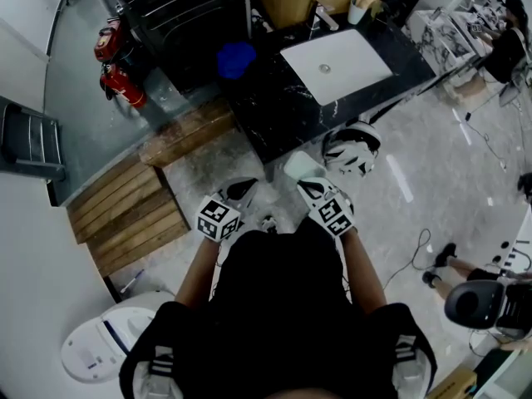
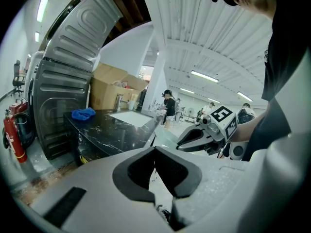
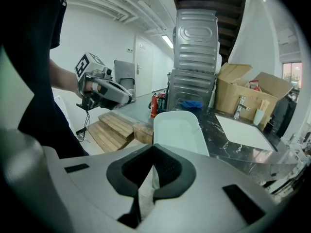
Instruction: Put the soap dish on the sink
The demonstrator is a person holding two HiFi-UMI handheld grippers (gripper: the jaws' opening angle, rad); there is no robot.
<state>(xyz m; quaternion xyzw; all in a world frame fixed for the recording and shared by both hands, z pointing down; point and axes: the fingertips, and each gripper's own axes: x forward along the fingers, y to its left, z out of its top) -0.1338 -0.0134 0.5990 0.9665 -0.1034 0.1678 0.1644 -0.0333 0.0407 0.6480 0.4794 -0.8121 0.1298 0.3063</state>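
A white oblong soap dish (image 3: 177,129) sticks out ahead of my right gripper (image 3: 153,149), whose jaws are shut on its near rim. In the head view the dish (image 1: 299,165) hangs over the floor just short of the black marble counter (image 1: 274,106). The white sink basin (image 1: 337,65) is set into that counter, further ahead and to the right. My left gripper (image 1: 243,191) is beside the right one at about the same height. Its jaws (image 2: 155,152) are shut with nothing between them.
A blue cloth (image 1: 237,59) lies on the counter left of the basin, and a tap (image 1: 324,15) and cup (image 1: 357,11) stand behind it. A black-and-white helmet (image 1: 351,148) sits below the counter edge. Wooden steps (image 1: 133,206) and red fire extinguishers (image 1: 116,65) are at the left.
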